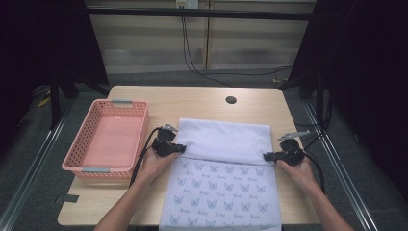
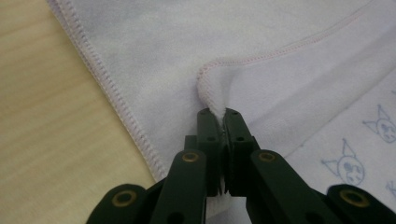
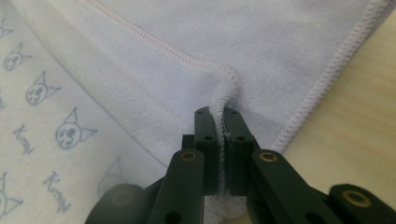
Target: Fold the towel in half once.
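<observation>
Towel pinched at both corners
Left gripper (image 1: 179, 148) and right gripper (image 1: 267, 156) clamp towel (image 1: 226, 139); pink basket (image 1: 77, 159) at left bare.

The white towel (image 1: 223, 168), printed with small blue cat faces, lies flat at the table's (image 1: 202, 98) near edge, right of centre. Its far part is folded toward the near edge, plain underside up.
</observation>
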The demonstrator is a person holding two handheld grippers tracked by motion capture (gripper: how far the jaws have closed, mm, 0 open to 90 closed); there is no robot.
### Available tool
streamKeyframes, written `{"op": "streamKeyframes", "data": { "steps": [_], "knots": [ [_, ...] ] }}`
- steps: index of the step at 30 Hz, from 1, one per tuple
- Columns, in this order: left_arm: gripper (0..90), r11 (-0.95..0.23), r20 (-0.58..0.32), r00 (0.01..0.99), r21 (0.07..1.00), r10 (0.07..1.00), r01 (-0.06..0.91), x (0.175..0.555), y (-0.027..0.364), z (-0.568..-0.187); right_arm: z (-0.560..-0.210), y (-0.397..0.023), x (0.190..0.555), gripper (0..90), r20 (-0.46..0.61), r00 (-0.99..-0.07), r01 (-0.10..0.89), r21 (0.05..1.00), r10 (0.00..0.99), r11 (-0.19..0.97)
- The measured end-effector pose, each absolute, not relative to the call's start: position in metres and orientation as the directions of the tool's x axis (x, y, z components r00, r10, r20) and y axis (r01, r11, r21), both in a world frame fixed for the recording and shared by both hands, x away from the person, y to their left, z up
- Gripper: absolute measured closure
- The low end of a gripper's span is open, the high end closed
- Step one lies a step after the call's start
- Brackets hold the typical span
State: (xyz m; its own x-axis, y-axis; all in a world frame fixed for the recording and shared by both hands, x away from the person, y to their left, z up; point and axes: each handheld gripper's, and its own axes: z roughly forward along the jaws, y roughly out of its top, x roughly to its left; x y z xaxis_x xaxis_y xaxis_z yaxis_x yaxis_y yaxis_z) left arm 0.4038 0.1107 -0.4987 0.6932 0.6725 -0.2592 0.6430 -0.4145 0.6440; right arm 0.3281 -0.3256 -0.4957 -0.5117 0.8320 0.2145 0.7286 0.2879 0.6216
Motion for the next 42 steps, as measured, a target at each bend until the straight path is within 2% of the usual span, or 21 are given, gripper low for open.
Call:
{"op": "streamKeyframes", "data": {
  "steps": [8,11,16,21,26,28,35,42],
  "knots": [
    [87.3,-0.377,-0.248,0.670,0.668,0.700,0.641,0.433,0.110,-0.502,-0.500,-0.329,0.372,86.5,0.229,-0.463,0.734,0.641,0.856,0.225],
    [87.4,-0.359,-0.248,0.654,0.672,0.715,0.647,0.444,0.108,-0.503,-0.504,-0.333,0.384,86.6,0.267,-0.432,0.736,0.657,0.861,0.165],
    [87.4,-0.374,-0.213,0.653,0.674,0.727,0.637,0.457,0.104,-0.502,-0.502,-0.327,0.402,86.6,0.215,-0.393,0.734,0.659,0.894,0.164],
    [87.2,-0.334,-0.235,0.633,0.688,0.738,0.644,0.469,0.104,-0.505,-0.504,-0.324,0.416,86.5,0.188,-0.363,0.724,0.673,0.913,0.149],
    [87.3,-0.330,-0.243,0.636,0.690,0.733,0.644,0.466,0.104,-0.499,-0.501,-0.324,0.415,86.6,0.195,-0.351,0.724,0.677,0.916,0.133],
    [87.2,-0.298,-0.272,0.660,0.729,0.701,0.617,0.458,0.109,-0.481,-0.484,-0.333,0.409,86.5,0.222,-0.379,0.677,0.728,0.898,0.106],
    [87.0,-0.250,-0.239,0.729,0.834,0.642,0.493,0.430,0.127,-0.421,-0.423,-0.345,0.384,86.1,0.237,-0.460,0.540,0.840,0.856,0.057],
    [86.8,-0.222,-0.216,0.774,0.882,0.596,0.417,0.393,0.142,-0.384,-0.382,-0.345,0.347,85.4,0.201,-0.543,0.459,0.884,0.815,0.088]
  ]
}}
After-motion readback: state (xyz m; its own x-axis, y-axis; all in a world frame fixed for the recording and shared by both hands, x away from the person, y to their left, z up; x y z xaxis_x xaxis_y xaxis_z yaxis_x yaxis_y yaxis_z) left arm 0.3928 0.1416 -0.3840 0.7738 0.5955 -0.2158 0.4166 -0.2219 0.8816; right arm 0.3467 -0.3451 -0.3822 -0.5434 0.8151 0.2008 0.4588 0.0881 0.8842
